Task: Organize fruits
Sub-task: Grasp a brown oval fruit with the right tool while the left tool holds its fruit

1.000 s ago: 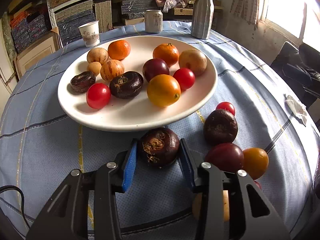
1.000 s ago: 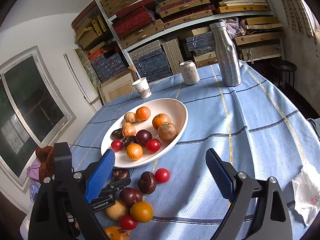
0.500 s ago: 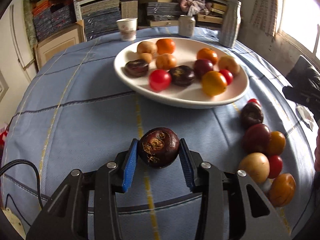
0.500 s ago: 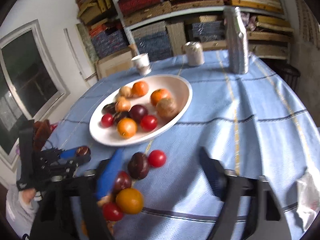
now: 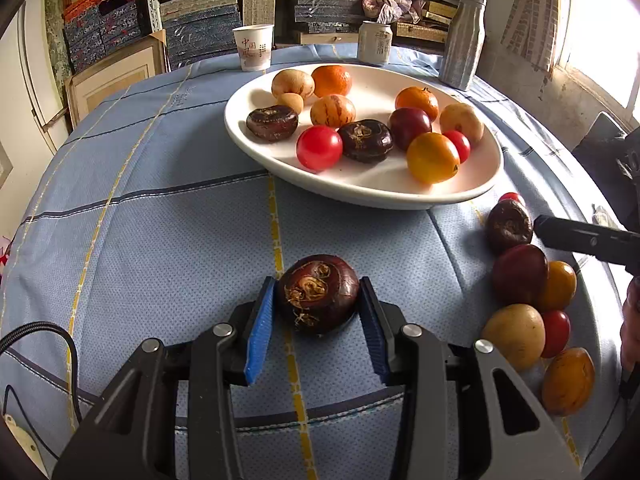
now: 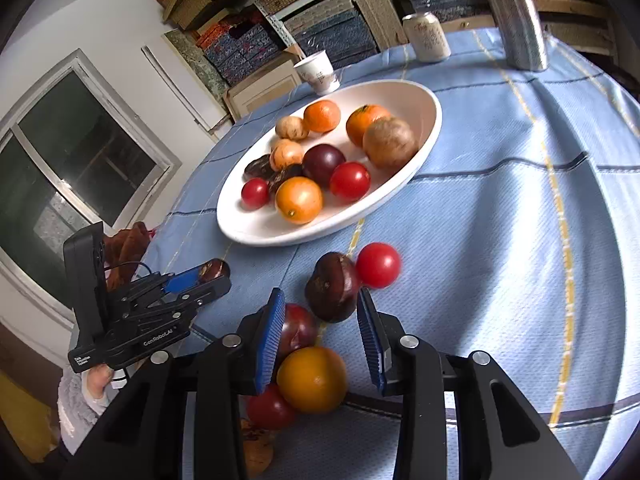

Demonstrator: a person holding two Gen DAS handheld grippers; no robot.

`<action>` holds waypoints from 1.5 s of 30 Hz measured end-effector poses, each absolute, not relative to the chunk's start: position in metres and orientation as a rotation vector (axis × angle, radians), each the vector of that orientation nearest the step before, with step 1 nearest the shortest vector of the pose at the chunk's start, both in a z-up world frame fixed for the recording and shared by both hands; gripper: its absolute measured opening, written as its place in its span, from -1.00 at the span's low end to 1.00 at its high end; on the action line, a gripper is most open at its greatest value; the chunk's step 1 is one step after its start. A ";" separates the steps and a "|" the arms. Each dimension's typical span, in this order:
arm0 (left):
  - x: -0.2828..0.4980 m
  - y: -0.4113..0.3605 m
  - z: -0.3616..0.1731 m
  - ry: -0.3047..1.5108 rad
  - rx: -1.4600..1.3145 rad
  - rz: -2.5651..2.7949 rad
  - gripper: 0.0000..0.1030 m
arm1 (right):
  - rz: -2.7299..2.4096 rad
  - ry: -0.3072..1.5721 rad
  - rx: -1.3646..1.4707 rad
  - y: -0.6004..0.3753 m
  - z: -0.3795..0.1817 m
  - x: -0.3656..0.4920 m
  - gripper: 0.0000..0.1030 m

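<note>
My left gripper (image 5: 318, 298) is shut on a dark brown water chestnut (image 5: 318, 294), held over the blue cloth left of the white plate (image 5: 360, 194). It also shows in the right wrist view (image 6: 208, 274). The plate holds several fruits: oranges, red tomatoes, dark chestnuts, tan fruits. My right gripper (image 6: 322, 314) is open above a loose pile on the cloth: a dark chestnut (image 6: 332, 286), a red tomato (image 6: 378, 264), a dark plum (image 6: 296, 328) and an orange fruit (image 6: 312, 378). The chestnut lies just ahead of its fingers.
A paper cup (image 5: 253, 47), a drink can (image 5: 374, 42) and a metal bottle (image 5: 462, 40) stand at the table's far side. Shelves of boxes lie behind. A crumpled tissue (image 5: 600, 212) lies at the right table edge.
My left gripper carried the chestnut back and left, away from the plate. My right gripper dropped toward the loose pile and narrowed its opening.
</note>
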State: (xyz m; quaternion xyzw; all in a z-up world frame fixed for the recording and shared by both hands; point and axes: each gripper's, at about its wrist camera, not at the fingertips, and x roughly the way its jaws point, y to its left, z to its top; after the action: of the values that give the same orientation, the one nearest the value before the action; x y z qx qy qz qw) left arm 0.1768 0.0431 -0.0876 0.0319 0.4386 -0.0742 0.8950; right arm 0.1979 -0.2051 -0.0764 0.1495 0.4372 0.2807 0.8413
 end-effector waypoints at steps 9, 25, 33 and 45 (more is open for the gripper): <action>0.177 0.042 -0.088 0.910 0.070 -0.152 -0.22 | 0.577 0.951 0.388 -0.203 -0.087 0.210 -0.27; 0.178 0.042 -0.088 0.910 0.065 -0.155 -0.21 | 0.579 0.954 0.453 -0.195 -0.094 0.222 -0.56; 0.178 0.042 -0.087 0.909 0.072 -0.151 -0.21 | 0.590 0.953 0.442 -0.192 -0.093 0.224 -0.55; 0.178 0.042 -0.087 0.908 0.070 -0.153 -0.21 | 0.594 0.936 0.388 -0.179 -0.090 0.221 -0.55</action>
State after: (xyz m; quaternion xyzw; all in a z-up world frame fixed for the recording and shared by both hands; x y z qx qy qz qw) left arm 0.1777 0.0420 -0.0872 0.0335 0.4379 -0.0738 0.8953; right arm 0.2206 -0.1792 -0.0900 0.1831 0.4417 0.2802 0.8324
